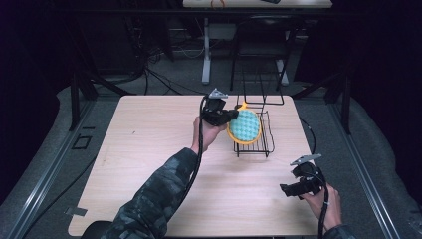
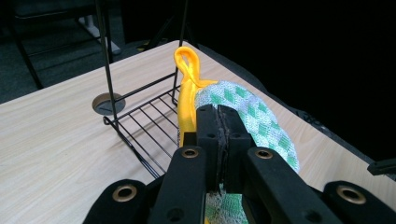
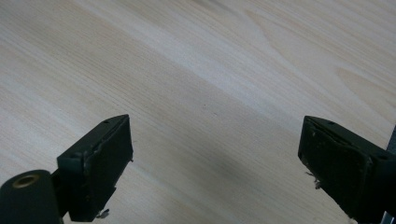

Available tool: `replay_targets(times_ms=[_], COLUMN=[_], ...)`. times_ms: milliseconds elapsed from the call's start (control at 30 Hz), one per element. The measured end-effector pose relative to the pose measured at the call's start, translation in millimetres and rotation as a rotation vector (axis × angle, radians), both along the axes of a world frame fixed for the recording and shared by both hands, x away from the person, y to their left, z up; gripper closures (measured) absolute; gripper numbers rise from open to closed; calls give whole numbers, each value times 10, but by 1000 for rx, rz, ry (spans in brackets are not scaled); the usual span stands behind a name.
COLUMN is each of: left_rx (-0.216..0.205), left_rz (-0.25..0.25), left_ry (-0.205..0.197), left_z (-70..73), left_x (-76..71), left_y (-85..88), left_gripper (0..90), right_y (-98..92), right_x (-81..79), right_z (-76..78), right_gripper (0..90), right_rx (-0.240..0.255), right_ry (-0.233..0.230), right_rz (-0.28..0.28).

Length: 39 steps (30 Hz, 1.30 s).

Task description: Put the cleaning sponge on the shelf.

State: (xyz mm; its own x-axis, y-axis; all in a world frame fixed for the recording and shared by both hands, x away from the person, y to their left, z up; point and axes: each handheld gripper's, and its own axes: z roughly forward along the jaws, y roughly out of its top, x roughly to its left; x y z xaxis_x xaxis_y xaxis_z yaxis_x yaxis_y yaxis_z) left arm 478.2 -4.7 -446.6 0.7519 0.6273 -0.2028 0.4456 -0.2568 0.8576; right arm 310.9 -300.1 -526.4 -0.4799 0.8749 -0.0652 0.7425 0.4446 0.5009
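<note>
A round pot holder (image 1: 245,126), green-and-white checked with a yellow rim, is held on edge at the left side of a black wire rack (image 1: 266,145). My left gripper (image 1: 230,115) is shut on its rim. In the left gripper view the jaws (image 2: 227,114) are pressed together on the checked cloth (image 2: 261,122), and the yellow hanging loop (image 2: 187,59) sticks up beyond them above the rack's floor wires (image 2: 144,116). My right gripper (image 1: 286,190) stands open and holds nothing near the table's front right. Its jaws (image 3: 215,154) are wide apart over bare wood (image 3: 201,70).
The rack has a tall thin black back frame (image 1: 261,74) that rises behind it. A round cable hole (image 2: 108,102) sits in the tabletop beside the rack. The light wooden table (image 1: 149,149) has bare room on its left half. Another table (image 1: 256,4) stands far behind.
</note>
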Motion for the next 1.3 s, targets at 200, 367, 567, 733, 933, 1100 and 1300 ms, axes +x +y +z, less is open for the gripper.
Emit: replay_targets(times_ms=[200,367,567,733,933,1100,1300], left_rx=[-19,-29,-39,-38,-42,-42,-48], left_rz=[13,19,30,33,47,59,75], left_ry=[-1,6,11,13,11,11,17], left_z=[-48,-88,-154,-192,-225,-260,-319], left_x=[14,26,50,68,79,94,106], left_y=[-29,-57,-86,-120,-162,-195,-244], left_gripper=[888,888,888,888,888,888,888], right_y=[-2,-2,-4,-2,-7,-10,-10], right_x=[-3,-4,-4,-6,-8,-10,-10], right_z=[2,2,-8,-9,-6,-6,-9], right_gripper=[96,96,96,97,97,97,97], right_rx=[0,1,5,4,2,3,2], right_ry=[0,1,-6,-4,-3,-3,-3], right_rz=[1,2,0,-2,2,1,4])
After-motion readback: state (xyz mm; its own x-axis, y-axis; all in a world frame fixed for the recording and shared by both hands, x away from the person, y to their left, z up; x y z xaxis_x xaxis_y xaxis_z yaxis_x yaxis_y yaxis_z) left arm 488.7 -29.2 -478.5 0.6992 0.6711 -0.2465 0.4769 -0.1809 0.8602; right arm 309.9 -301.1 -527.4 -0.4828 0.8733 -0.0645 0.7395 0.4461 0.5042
